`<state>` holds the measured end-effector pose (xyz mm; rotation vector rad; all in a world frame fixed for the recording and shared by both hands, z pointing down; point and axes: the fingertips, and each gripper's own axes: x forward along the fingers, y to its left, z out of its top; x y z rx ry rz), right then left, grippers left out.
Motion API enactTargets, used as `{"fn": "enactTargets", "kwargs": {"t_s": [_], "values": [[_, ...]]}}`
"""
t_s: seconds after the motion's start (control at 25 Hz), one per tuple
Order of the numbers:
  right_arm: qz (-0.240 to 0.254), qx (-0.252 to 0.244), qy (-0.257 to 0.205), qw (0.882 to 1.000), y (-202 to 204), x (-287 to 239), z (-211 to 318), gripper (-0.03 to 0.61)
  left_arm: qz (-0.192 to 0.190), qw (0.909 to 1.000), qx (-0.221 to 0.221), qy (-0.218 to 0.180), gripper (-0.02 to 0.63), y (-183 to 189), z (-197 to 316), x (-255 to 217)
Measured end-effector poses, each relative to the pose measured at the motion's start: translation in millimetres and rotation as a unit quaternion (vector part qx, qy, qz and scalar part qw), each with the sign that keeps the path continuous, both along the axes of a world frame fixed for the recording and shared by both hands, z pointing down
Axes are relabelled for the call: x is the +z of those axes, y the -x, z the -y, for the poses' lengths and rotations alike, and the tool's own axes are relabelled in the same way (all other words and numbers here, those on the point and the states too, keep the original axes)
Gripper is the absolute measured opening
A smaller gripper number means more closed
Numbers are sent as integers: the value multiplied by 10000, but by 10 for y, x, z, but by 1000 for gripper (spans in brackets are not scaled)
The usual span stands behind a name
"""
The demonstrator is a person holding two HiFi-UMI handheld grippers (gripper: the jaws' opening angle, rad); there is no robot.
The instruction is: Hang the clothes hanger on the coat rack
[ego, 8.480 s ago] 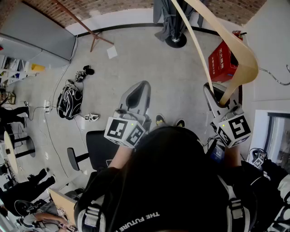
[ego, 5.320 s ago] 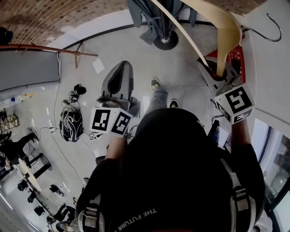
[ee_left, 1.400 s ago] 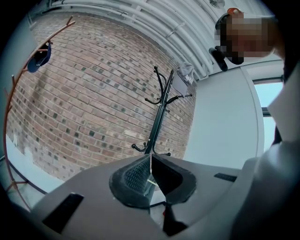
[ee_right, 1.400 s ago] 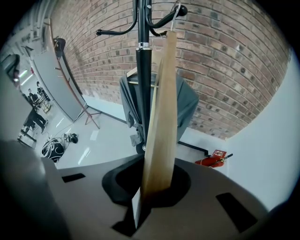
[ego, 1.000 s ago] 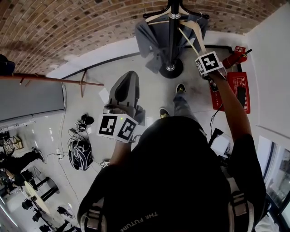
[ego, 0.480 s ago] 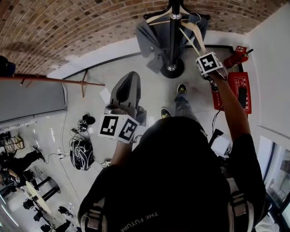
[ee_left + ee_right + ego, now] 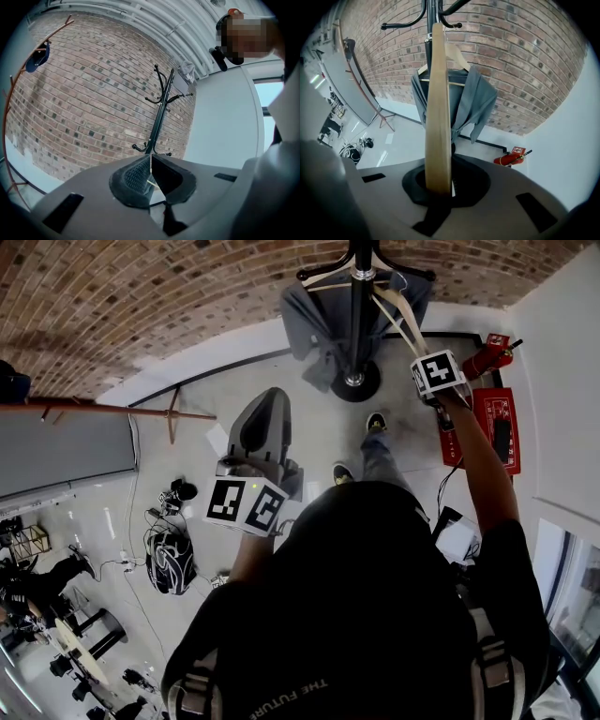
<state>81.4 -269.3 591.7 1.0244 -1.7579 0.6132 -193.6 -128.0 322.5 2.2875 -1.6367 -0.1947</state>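
The black coat rack (image 7: 357, 306) stands against the brick wall, with a grey garment (image 7: 305, 320) hanging on its own hanger. My right gripper (image 7: 424, 351) is raised beside the rack and shut on the lower end of a pale wooden clothes hanger (image 7: 398, 315). In the right gripper view the wooden hanger (image 7: 438, 103) rises edge-on from my right gripper (image 7: 440, 187) up to the rack's pegs (image 7: 449, 24). Whether its hook rests on a peg is hidden. My left gripper (image 7: 269, 401) is held level at waist height, shut and empty (image 7: 150, 174), pointing at the rack (image 7: 159, 112).
A red fire extinguisher (image 7: 487, 357) and a red box (image 7: 494, 427) sit at the white wall to the right of the rack. The round rack base (image 7: 354, 382) lies just ahead of the person's shoes (image 7: 373, 423). A bag (image 7: 169, 559) and cables lie on the floor, left.
Since the earliest frames the person has walked up to the rack carrying the hanger, and the right gripper has raised it to the pegs. Over the last second both grippers barely move.
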Motion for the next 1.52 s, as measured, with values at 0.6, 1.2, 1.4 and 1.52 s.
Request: {"fn": "enactTargets", "kwargs": {"t_s": [0.6, 1.2, 1.4, 1.52], "values": [[755, -1400, -16, 9873, -403, -140, -69, 28, 75, 9999, -52, 42, 29, -90, 278, -34], [370, -3671, -14, 9295, -1349, -319, 760, 28, 167, 9992, -338, 165, 29, -728, 1182, -36], [723, -3926, 210, 9166, -1708, -361, 821, 28, 214, 9991, -344, 141, 29, -967, 1418, -60], [795, -4131, 344, 9066, -1897, -375, 781, 28, 242, 9990, -362, 133, 29, -1053, 1525, -58]]}}
